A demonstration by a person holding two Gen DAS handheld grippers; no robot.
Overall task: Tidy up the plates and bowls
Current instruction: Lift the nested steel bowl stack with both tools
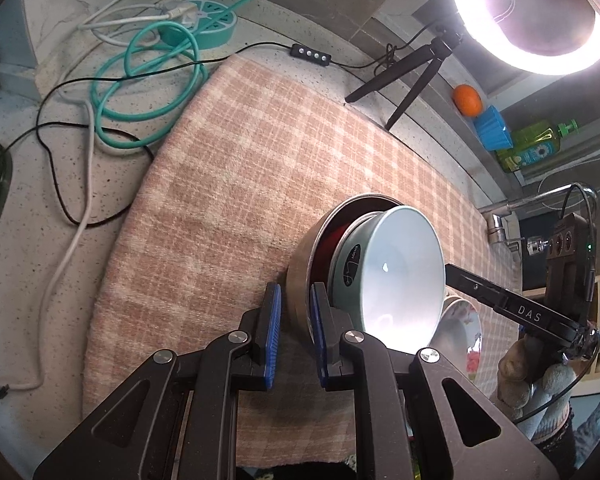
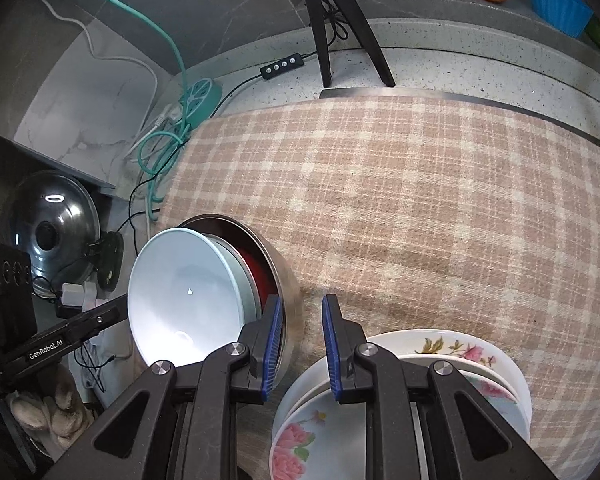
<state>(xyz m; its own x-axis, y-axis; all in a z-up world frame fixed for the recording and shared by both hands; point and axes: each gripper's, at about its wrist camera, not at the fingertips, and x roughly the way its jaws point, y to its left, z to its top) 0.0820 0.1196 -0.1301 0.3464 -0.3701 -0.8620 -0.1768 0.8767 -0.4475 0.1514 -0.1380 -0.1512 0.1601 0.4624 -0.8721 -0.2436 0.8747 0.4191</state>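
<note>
Left gripper (image 1: 296,332): lower centre of the left wrist view; blue pads nearly closed, pinching the wall of the steel bowl (image 1: 302,280) between them, one pad outside, one inside the rim
Right gripper (image 2: 302,346): lower centre of the right wrist view; jaws narrowly apart, the left pad against the steel bowl's rim, the right pad clear of it; nothing seen gripped between them
Steel bowl: tilted on its side on the checked cloth (image 1: 260,160), mouth toward the right of the left wrist view; red lining visible inside
Pale blue bowl (image 1: 396,272): nested in the steel bowl, tilted with it, white interior facing the right-hand side
Same pair, right wrist view: pale blue bowl (image 2: 184,296) left of centre, steel bowl (image 2: 276,256) behind it
Floral plates (image 2: 452,364): stacked at lower right of the right wrist view, partly under the right gripper, just beside the steel bowl
Gloved hand (image 1: 536,384): lower right of the left wrist view, holding the other gripper's handle
Ring light (image 1: 532,12): upper right, lit, on a black tripod (image 1: 396,80)
Orange (image 1: 467,99): on the ledge at upper right, beside a blue cup (image 1: 494,128)
</note>
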